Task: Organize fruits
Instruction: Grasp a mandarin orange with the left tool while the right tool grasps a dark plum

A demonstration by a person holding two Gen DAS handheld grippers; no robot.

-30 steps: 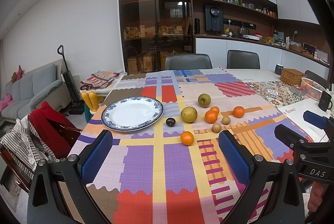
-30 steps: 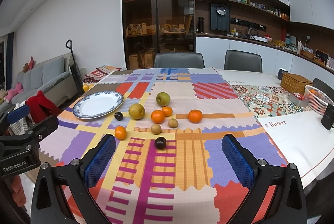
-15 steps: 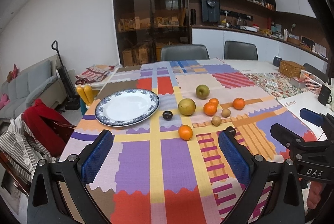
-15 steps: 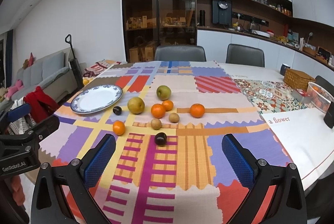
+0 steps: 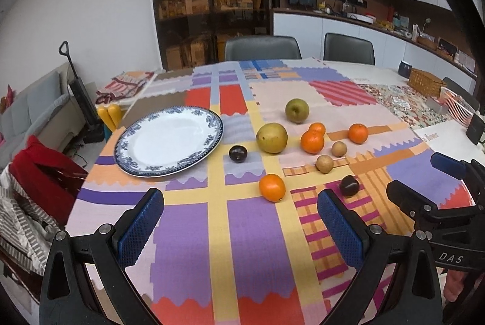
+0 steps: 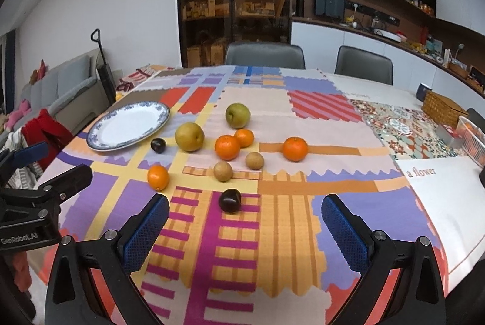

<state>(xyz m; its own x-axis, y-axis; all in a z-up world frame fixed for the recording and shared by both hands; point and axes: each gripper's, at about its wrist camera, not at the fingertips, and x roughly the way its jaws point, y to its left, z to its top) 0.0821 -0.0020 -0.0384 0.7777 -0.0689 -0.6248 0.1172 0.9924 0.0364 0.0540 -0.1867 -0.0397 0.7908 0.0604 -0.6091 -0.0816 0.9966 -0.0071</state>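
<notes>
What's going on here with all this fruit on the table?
A person holds two grippers over a patchwork tablecloth, about to sort fruit. The left gripper and right gripper are both open and hold nothing. The blue-rimmed plate has nothing on it. Oranges, pears and plums lie loose beside it; the nearest dark plum sits just ahead of the right gripper.

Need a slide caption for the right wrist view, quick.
Open right claw hovers above a dark plum on the patchwork tablecloth, oranges, pears and an empty plate beyond.
</notes>
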